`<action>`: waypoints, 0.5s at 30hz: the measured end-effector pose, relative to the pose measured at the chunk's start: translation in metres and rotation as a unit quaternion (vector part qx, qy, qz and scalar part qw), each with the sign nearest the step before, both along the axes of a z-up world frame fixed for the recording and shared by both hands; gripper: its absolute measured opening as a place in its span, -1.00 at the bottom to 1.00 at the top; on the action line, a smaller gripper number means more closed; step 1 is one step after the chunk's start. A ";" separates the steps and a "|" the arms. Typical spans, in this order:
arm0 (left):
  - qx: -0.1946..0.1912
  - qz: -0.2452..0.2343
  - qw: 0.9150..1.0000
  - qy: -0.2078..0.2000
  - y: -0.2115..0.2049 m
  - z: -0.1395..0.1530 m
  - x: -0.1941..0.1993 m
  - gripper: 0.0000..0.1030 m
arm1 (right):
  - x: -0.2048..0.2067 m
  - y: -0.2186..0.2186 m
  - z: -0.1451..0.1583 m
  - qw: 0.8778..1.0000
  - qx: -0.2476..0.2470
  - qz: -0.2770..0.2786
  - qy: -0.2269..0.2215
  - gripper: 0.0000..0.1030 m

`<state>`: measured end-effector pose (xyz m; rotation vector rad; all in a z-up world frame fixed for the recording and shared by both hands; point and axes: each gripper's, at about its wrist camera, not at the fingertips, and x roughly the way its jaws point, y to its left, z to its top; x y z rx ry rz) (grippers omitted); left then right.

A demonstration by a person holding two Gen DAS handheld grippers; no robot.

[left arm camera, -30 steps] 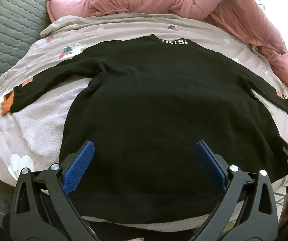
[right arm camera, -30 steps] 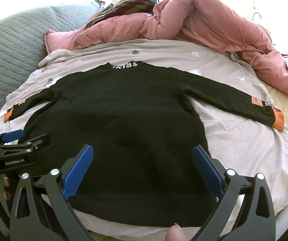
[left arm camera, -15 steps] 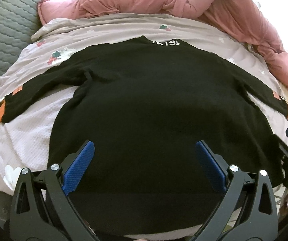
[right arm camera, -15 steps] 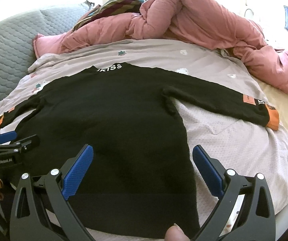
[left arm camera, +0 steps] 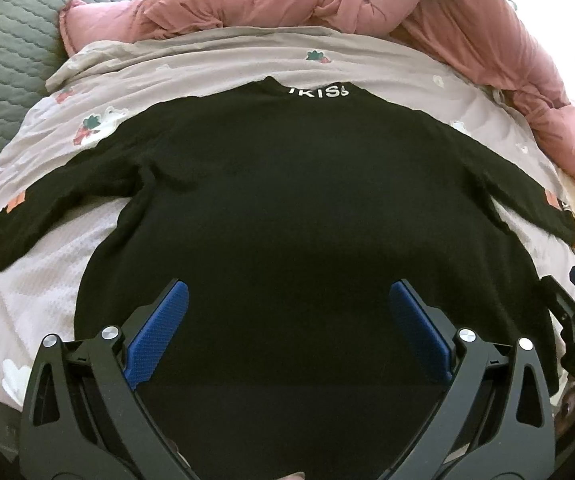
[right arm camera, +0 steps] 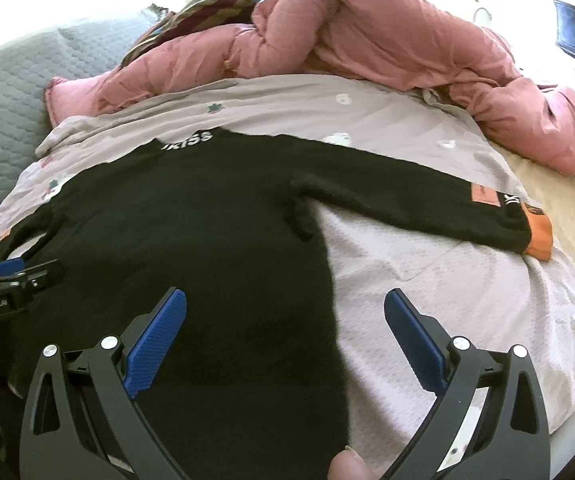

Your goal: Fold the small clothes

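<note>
A small black sweater [left arm camera: 287, 200] lies flat on the bed with both sleeves spread out, white letters at its collar [left arm camera: 319, 91] and orange cuffs [right arm camera: 539, 236]. My left gripper [left arm camera: 287, 300] hangs open over the sweater's lower middle, nothing between its blue pads. In the right wrist view the same sweater [right arm camera: 191, 220] fills the left half. My right gripper [right arm camera: 285, 312] is open above the sweater's right side edge near the hem, holding nothing. The left gripper [right arm camera: 7, 276] shows at the far left there; the right gripper's edge shows at the left view's right border.
A pale pink flowered blanket [right arm camera: 447, 300] covers the bed under the sweater. A bunched pink duvet [right arm camera: 367, 40] lies along the far side and right. A grey quilted cover [left arm camera: 3, 60] is at the left. A fingertip [right arm camera: 345, 466] shows at the bottom.
Both grippers have shifted right across the sweater; the right one now spans the sweater's right side edge. The jaws stayed open throughout.
</note>
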<state>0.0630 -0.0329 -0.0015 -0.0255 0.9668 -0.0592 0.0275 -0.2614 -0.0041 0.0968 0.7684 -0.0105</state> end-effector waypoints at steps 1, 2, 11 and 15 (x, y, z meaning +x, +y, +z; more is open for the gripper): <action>0.001 0.000 1.000 -0.001 -0.001 0.000 0.002 0.84 | 0.001 -0.003 0.000 1.000 0.000 -0.004 0.000 0.92; 0.003 0.000 1.000 -0.002 -0.002 0.001 0.005 0.84 | 0.003 -0.008 0.000 1.000 0.001 -0.009 0.001 0.92; -0.005 -0.006 1.000 -0.002 -0.014 0.008 0.032 0.84 | 0.018 -0.040 0.000 0.999 -0.002 -0.048 0.003 0.92; -0.004 -0.013 1.000 -0.002 -0.021 0.008 0.043 0.84 | 0.026 -0.056 0.002 0.998 0.001 -0.068 0.002 0.92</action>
